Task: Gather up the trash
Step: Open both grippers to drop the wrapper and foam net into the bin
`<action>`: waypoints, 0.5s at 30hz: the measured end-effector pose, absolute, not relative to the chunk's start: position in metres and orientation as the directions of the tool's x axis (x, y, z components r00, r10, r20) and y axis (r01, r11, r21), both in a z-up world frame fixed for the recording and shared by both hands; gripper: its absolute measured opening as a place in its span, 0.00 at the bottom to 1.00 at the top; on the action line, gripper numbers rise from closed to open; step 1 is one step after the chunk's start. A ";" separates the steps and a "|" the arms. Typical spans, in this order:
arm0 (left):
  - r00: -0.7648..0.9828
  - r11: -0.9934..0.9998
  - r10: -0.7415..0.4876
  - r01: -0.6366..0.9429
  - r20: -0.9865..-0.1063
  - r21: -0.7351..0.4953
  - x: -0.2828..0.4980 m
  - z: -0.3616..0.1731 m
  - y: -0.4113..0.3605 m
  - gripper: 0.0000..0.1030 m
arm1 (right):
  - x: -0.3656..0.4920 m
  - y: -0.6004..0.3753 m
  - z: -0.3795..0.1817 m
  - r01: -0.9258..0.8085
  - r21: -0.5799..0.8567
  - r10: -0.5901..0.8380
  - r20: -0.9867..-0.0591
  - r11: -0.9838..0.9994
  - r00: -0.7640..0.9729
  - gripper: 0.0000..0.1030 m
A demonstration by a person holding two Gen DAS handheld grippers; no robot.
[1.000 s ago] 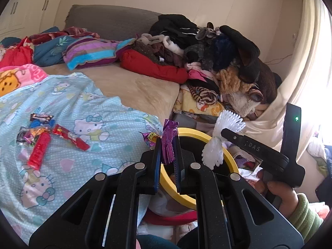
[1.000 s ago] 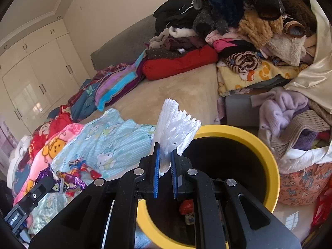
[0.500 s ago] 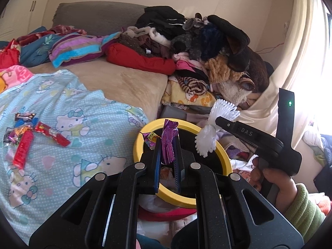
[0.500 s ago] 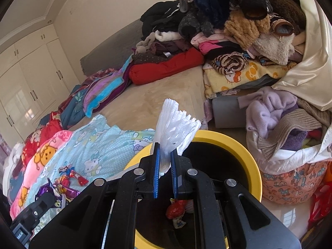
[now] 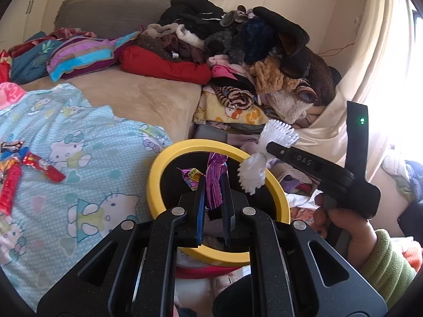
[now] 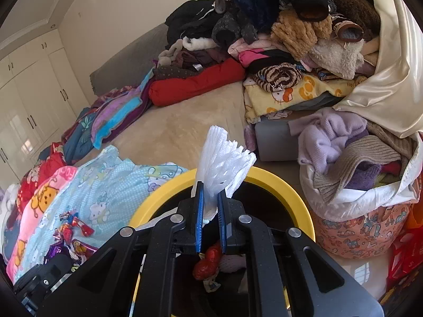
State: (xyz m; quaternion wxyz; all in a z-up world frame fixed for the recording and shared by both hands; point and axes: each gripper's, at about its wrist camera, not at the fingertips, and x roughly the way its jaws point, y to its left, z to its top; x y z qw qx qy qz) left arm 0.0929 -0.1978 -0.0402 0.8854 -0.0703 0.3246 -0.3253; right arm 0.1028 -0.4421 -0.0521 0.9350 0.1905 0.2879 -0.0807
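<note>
- Home bedroom — bed [image 5: 137, 97] w/ grey headboard [image 5: 111, 13] at 11 o'clock
- Clothes pile [image 5: 251, 52] at 1 o'clock
- White wardrobes [image 6: 29, 92] — 9 o'clock, right view

Bed [image 5: 148, 100], beige cover, ahead of the jaws; grey headboard [image 5: 111, 13] beyond. Heaped clothing [image 6: 285, 26] piled ahead and right of the jaws. White wardrobe doors [image 6: 29, 97] far left. Cream walls [image 6: 119, 13]. Pale curtain [image 5: 380, 60], bright daylight, at right.

Bright daylight glares from the right; fisheye edges bend and darken, perhaps slightly soft.
</note>
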 end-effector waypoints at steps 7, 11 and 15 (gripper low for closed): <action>0.558 0.770 -0.630 0.541 -0.540 -0.339 0.099 -0.047 -0.210 0.06 | 0.109 -0.450 -0.067 0.269 0.295 -0.038 -0.604 0.917 0.796 0.10; 0.544 0.764 -0.636 0.541 -0.548 -0.350 0.107 -0.053 -0.217 0.06 | 0.112 -0.452 -0.076 0.258 0.294 -0.020 -0.624 0.920 0.781 0.10; 0.541 0.762 -0.639 0.545 -0.547 -0.351 0.115 -0.057 -0.222 0.06 | 0.115 -0.453 -0.084 0.256 0.302 -0.004 -0.639 0.918 0.769 0.12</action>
